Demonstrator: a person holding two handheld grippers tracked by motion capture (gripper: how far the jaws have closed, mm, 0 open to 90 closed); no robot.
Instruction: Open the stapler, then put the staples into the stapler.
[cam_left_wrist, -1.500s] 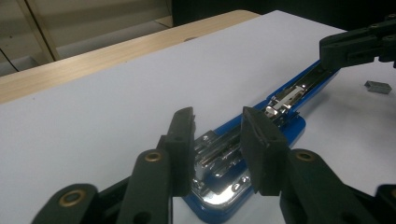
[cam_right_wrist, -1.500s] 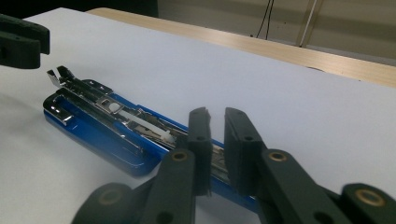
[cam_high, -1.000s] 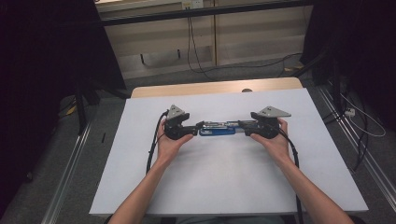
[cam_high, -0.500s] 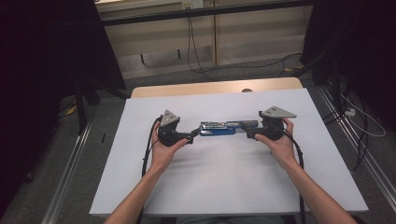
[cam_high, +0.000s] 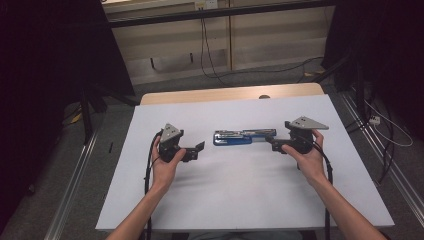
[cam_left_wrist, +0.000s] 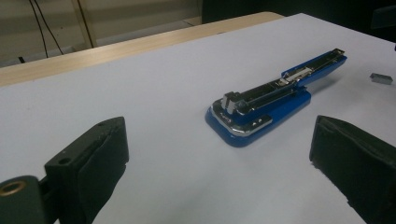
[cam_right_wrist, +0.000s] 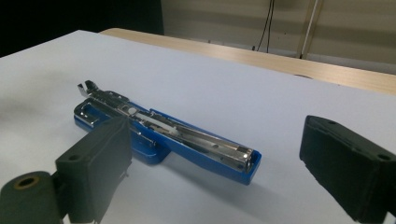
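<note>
Left gripper (cam_high: 200, 148): we see its jaws wide apart with nothing between them; they have just been opening.
Right gripper (cam_high: 271, 142): we see it wide too, also just opened, gripping nothing.
Blue stapler (cam_high: 244, 137): it lies opened out flat on the white table (cam_high: 240, 200), between both grippers, apart from the left one, its end just beside the right one.
Staple strip (cam_left_wrist: 381, 78): we notice it near the stapler's far end.

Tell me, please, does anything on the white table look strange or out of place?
Yes. The blue stapler lies folded open flat, its metal magazine exposed. A small block of staples lies loose beside its far end. Both grippers stand off it with jaws open.
</note>
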